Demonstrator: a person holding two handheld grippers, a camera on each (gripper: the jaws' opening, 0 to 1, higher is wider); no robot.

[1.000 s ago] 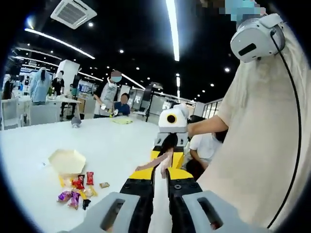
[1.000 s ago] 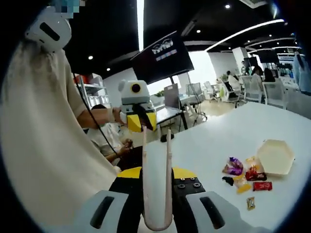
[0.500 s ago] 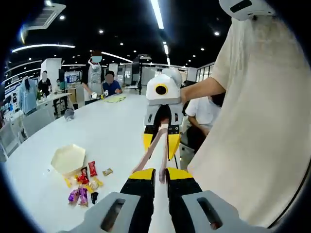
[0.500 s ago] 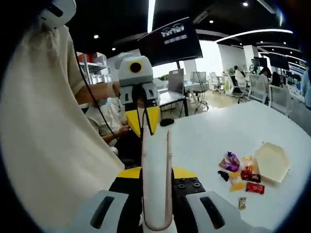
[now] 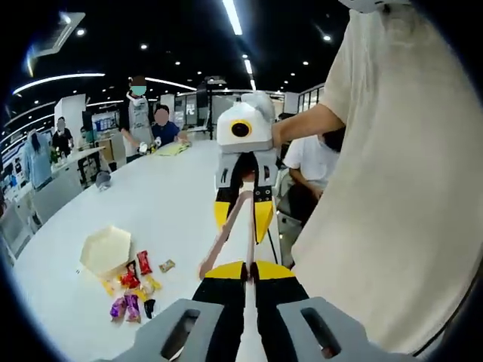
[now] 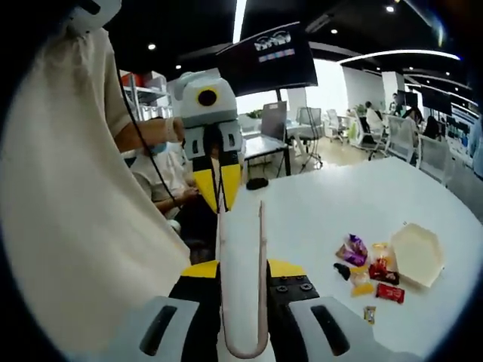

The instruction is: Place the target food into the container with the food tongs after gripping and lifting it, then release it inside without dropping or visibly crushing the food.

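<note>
A: What surrounds the snacks [image 5: 131,290]?
B: Open white tabletop [image 5: 173,204]; seated people sit at its far edge, and the operator's beige sleeve [image 6: 68,196] crowds one side.

A: And the container [image 6: 414,254]?
B: A pale hexagonal tray, touching the wrapped snacks, empty as far as one sees.

A: The claws?
B: The right claw [image 6: 241,275] is pressed on the cream food tongs [image 6: 242,279]; the left claw [image 5: 247,265] pinches the tongs' tip, both raised above the tabletop's near edge.

Your left gripper [image 5: 245,275] has grey shells, black arms and yellow tips. The right gripper [image 6: 241,275] matches it. You wear a cream short-sleeved shirt [image 5: 392,188].
</note>
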